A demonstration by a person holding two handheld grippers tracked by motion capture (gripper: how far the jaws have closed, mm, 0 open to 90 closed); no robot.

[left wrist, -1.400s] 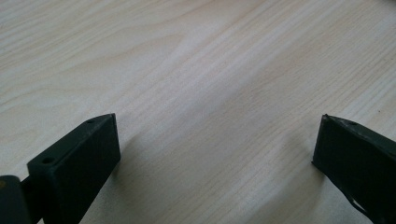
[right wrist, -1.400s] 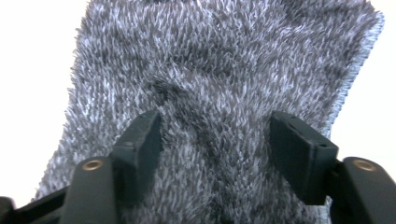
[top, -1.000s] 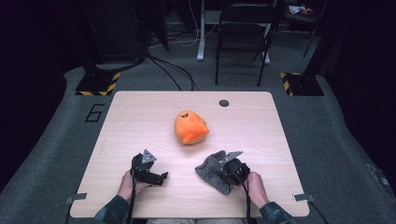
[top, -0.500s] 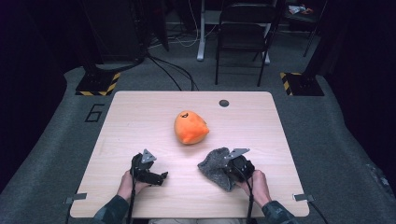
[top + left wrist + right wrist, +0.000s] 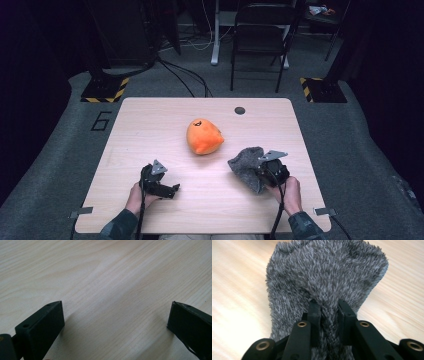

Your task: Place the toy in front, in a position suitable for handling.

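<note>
The fuzzy grey cloth (image 5: 324, 282) is pinched between the jaws of the right hand-held gripper (image 5: 329, 308), a fold of it squeezed tight between the two pads. In the high view, the cloth (image 5: 246, 166) is seen bunched at the right front of the counter (image 5: 150, 125), just right of the orange plush toy (image 5: 204, 136). The left hand-held gripper (image 5: 170, 189) is kept released, jaws spread wide over bare wood, nothing between them.

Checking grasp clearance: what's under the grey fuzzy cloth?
Pale wooden table shows around the grey fuzzy cloth, which the right gripper pinches in a bunched fold. Whatever lies directly beneath the cloth is covered.
</note>
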